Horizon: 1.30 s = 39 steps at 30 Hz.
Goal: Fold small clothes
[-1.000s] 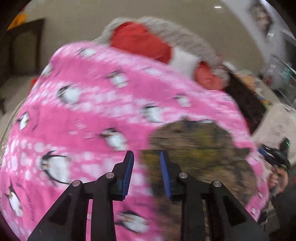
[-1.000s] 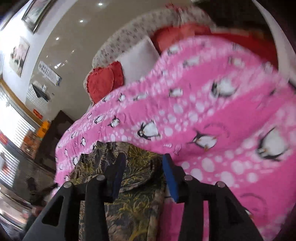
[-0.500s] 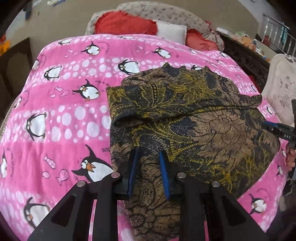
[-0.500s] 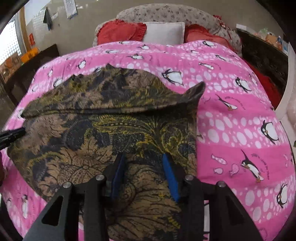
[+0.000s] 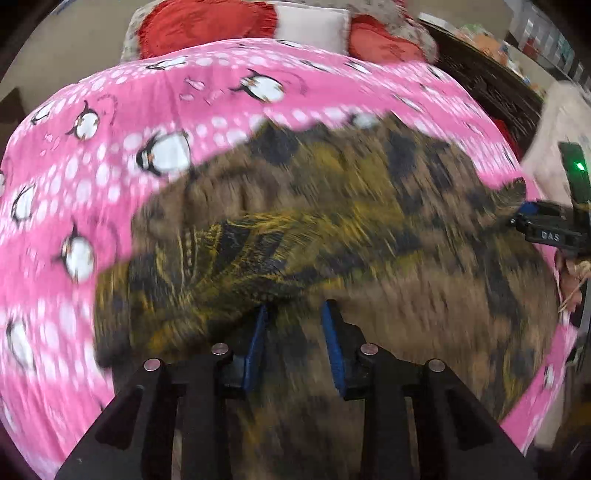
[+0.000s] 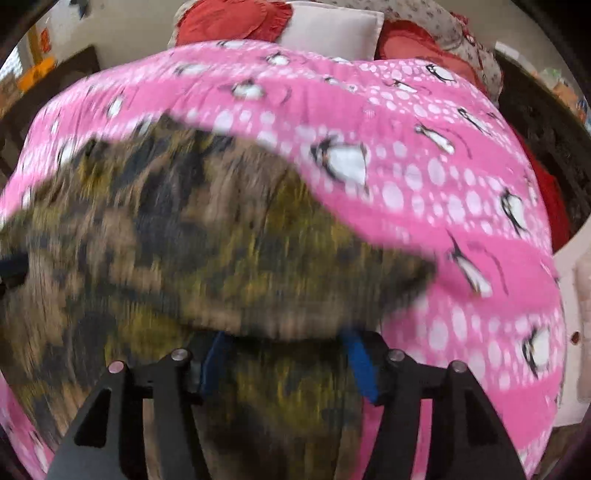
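Note:
A brown, yellow and black patterned garment [image 5: 332, 229] lies spread on the pink penguin bedspread [image 5: 110, 155]; it also fills the right wrist view [image 6: 184, 240]. Both views are motion-blurred. My left gripper [image 5: 293, 325] is open, low over the garment's near part, next to a raised fold. My right gripper [image 6: 284, 347] is open wide, and a garment fold hides its fingertips. The right gripper also shows at the right edge of the left wrist view [image 5: 546, 229].
Red cushions [image 5: 207, 22] and a white pillow [image 5: 314, 22] lie at the head of the bed. Dark furniture [image 5: 491, 88] stands along the bed's right side, and a pale chair [image 6: 576, 295] is at the right edge.
Both grippers dropped closer to the garment and moved forward over it. The right gripper's jaws opened wider. The garment's upper layer now bulges over the fingertips.

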{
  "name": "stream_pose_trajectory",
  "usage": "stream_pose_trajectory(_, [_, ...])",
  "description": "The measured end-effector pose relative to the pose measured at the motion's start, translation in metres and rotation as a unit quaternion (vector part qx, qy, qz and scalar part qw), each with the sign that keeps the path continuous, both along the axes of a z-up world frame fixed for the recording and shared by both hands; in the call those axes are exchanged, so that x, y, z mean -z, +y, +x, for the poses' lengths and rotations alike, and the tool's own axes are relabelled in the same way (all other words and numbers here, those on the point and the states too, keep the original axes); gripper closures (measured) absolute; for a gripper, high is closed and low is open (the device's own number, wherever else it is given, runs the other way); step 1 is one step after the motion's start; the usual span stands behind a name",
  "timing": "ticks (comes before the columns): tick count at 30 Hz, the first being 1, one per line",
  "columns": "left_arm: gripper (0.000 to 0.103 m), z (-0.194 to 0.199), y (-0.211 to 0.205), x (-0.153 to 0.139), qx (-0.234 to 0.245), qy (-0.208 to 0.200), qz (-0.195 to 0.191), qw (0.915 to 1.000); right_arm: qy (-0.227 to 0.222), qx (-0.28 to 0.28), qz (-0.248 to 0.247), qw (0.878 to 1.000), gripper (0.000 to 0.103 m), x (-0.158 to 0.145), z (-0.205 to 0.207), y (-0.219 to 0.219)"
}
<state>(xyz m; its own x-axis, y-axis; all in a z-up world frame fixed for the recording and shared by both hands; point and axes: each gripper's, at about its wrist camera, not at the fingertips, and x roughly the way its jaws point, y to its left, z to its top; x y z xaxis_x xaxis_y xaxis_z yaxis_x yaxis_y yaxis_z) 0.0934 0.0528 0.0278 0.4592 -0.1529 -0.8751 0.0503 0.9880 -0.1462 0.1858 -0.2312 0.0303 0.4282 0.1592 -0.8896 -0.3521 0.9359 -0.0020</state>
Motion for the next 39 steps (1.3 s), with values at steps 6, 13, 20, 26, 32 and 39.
stream_pose_trajectory(6, [0.093, 0.036, 0.062, -0.038, -0.153, -0.091, -0.032, 0.9834, -0.072, 0.070, 0.097, 0.990, 0.042, -0.041, 0.045, -0.011])
stream_pose_trajectory(13, [0.093, 0.038, 0.039, -0.036, -0.143, -0.143, -0.076, 0.9765, -0.114, 0.127, 0.140, 0.975, 0.042, -0.047, 0.026, -0.007])
stream_pose_trajectory(20, [0.094, 0.029, 0.053, 0.015, -0.167, -0.118, -0.099, 0.9739, -0.084, 0.112, 0.075, 0.987, 0.041, 0.008, 0.041, 0.013])
stream_pose_trajectory(26, [0.097, 0.028, 0.061, 0.021, -0.178, -0.110, -0.126, 0.9696, -0.057, 0.108, 0.132, 0.984, 0.025, 0.018, 0.052, 0.003])
stream_pose_trajectory(32, [0.097, 0.032, 0.070, 0.029, -0.185, -0.113, -0.163, 0.9626, -0.056, 0.099, 0.131, 0.985, 0.017, 0.020, 0.054, 0.009])
stream_pose_trajectory(39, [0.097, 0.023, 0.078, 0.031, -0.189, -0.118, -0.184, 0.9572, -0.053, 0.094, 0.125, 0.986, 0.012, 0.022, 0.057, 0.014])
